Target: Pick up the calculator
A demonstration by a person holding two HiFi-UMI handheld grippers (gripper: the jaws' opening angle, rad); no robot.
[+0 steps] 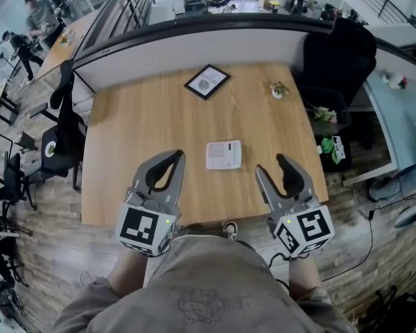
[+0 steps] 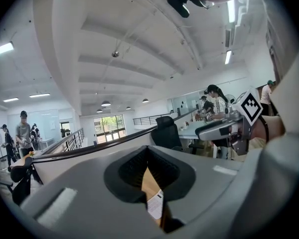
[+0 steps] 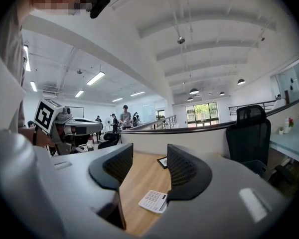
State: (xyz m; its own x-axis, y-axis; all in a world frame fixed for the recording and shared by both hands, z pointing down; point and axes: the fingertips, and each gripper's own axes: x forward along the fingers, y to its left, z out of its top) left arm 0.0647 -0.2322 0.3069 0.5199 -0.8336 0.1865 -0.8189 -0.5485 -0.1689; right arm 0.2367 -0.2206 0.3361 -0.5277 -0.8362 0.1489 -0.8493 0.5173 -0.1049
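Note:
A white calculator [image 1: 223, 155] lies flat on the wooden table [image 1: 145, 130], near the middle and slightly toward the front edge. My left gripper [image 1: 173, 157] hovers over the front of the table, just left of the calculator, with its jaw tips touching and nothing between them. To the right of the calculator my right gripper [image 1: 273, 168] is held with its jaws apart and empty. In the right gripper view the calculator [image 3: 153, 201] lies below and ahead of the open gripper [image 3: 149, 166]. In the left gripper view a sliver of the calculator [image 2: 156, 204] shows under the shut gripper [image 2: 148, 151].
A black-framed picture [image 1: 207, 81] lies at the back of the table, and a small potted plant [image 1: 278, 89] sits at the back right. A black office chair [image 1: 340, 61] stands to the right and another chair [image 1: 62, 127] to the left. A grey partition [image 1: 194, 37] runs behind the table.

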